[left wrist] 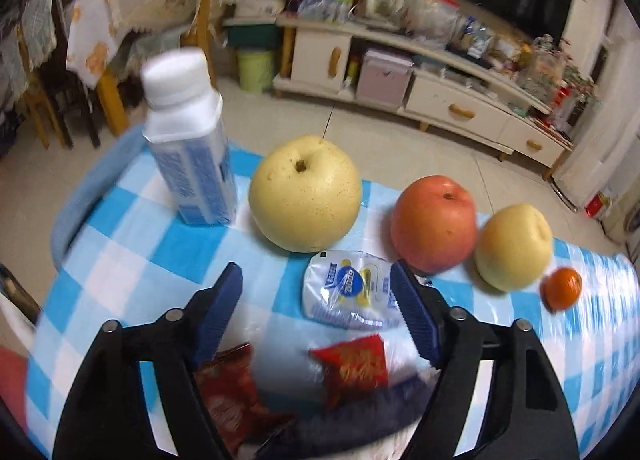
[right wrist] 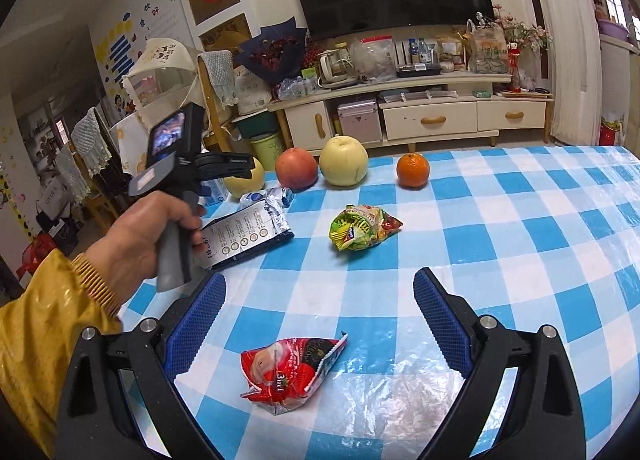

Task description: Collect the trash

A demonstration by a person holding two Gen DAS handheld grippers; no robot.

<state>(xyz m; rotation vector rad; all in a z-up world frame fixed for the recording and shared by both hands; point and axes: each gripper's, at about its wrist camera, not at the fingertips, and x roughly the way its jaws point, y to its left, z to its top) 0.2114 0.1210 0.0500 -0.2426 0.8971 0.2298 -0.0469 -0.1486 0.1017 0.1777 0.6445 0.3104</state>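
Observation:
In the left wrist view my left gripper (left wrist: 316,276) is open over a white and blue foil wrapper (left wrist: 348,292); its right finger is at the wrapper's edge and its left finger is well clear. Blurred red wrappers (left wrist: 352,364) lie nearer the camera. In the right wrist view my right gripper (right wrist: 320,278) is open wide above a red crumpled wrapper (right wrist: 292,372). A green and yellow wrapper (right wrist: 360,228) lies farther out. A hand holds the left gripper (right wrist: 224,164) at the left, over a silver packet (right wrist: 244,236).
A white bottle (left wrist: 188,140), a large pear (left wrist: 306,194), an apple (left wrist: 434,224), a smaller pear (left wrist: 514,248) and a tangerine (left wrist: 561,287) stand along the far edge of the blue checked tablecloth (right wrist: 520,220). A TV cabinet (right wrist: 432,116) stands beyond.

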